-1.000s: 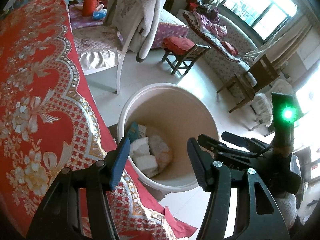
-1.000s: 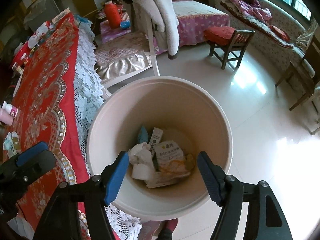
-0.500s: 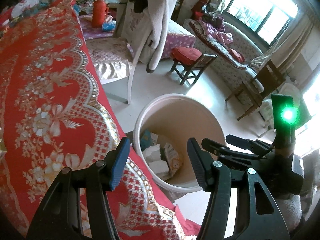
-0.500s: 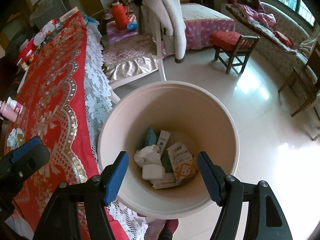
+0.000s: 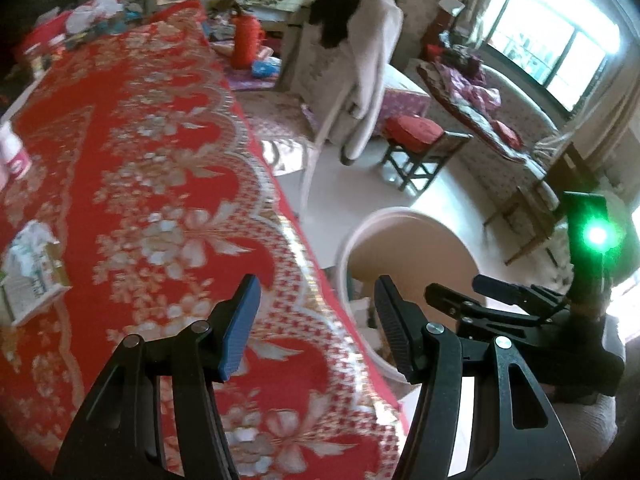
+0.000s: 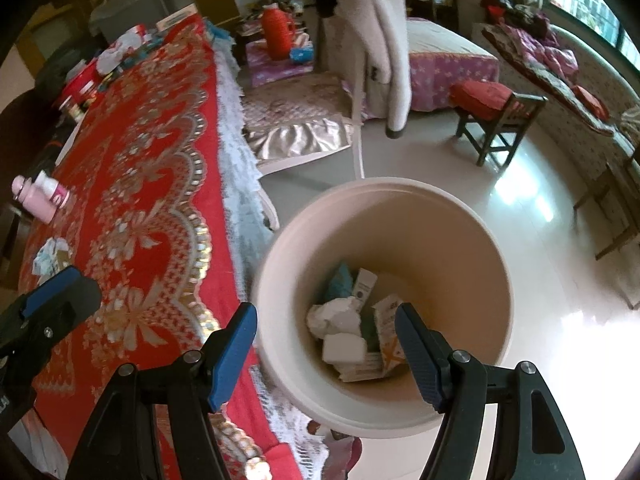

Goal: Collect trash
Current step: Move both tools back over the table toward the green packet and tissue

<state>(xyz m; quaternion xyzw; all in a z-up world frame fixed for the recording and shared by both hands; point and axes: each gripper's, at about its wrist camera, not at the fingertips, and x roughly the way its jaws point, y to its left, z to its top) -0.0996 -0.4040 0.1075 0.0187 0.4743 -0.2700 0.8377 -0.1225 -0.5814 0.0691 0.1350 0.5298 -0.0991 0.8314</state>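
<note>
My left gripper (image 5: 316,328) hangs open and empty over the edge of the red patterned tablecloth (image 5: 160,168). On the cloth at the far left lie a crumpled paper carton (image 5: 32,272) and a pink bottle (image 5: 12,156). My right gripper (image 6: 324,354) is open and empty above the near rim of the beige bin (image 6: 460,260), which holds several cartons and crumpled papers (image 6: 348,332). In the right wrist view the carton (image 6: 50,256) and the pink bottle (image 6: 40,196) lie on the table, and one of the left gripper's pads (image 6: 50,286) shows at the left edge.
The bin (image 5: 420,252) stands on the pale tiled floor beside the table. A white chair draped with a white garment (image 6: 380,40) stands behind it, with a small wooden stool with a red cushion (image 6: 488,100) to the right. Clutter (image 6: 108,56) crowds the table's far end.
Both grippers have moved from over the bin towards the table and risen a little. The bin has slid right in both views, and the carton and bottle have come into the left view.
</note>
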